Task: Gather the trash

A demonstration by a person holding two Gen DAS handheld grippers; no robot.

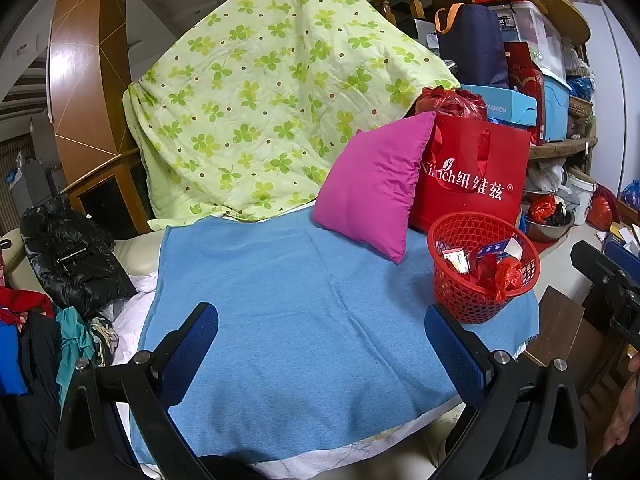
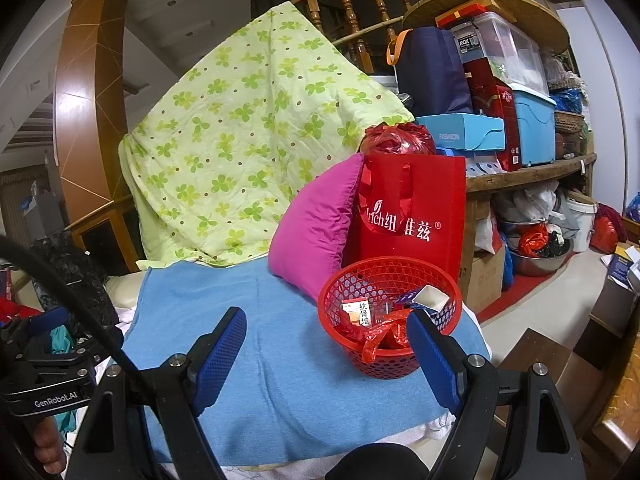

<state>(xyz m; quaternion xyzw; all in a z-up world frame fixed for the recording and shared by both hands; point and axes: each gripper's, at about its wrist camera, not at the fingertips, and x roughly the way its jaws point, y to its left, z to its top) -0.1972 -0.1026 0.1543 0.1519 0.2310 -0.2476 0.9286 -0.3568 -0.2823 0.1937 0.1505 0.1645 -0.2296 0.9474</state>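
A red mesh basket (image 1: 482, 266) (image 2: 390, 316) stands on a blue towel (image 1: 300, 312) (image 2: 280, 364) at its right edge. It holds a small medicine box (image 2: 357, 312), a white packet (image 2: 430, 296) and crumpled red plastic (image 2: 380, 338). My left gripper (image 1: 322, 346) is open and empty above the towel, left of the basket. My right gripper (image 2: 326, 350) is open and empty just in front of the basket, its right finger (image 2: 434, 360) beside the rim.
A pink pillow (image 1: 376, 184) and a red gift bag (image 1: 474, 176) stand behind the basket. A green clover quilt (image 1: 260, 100) drapes at the back. A black jacket (image 1: 72, 256) and clothes lie left. Cluttered shelves (image 2: 520, 112) and floor stand right.
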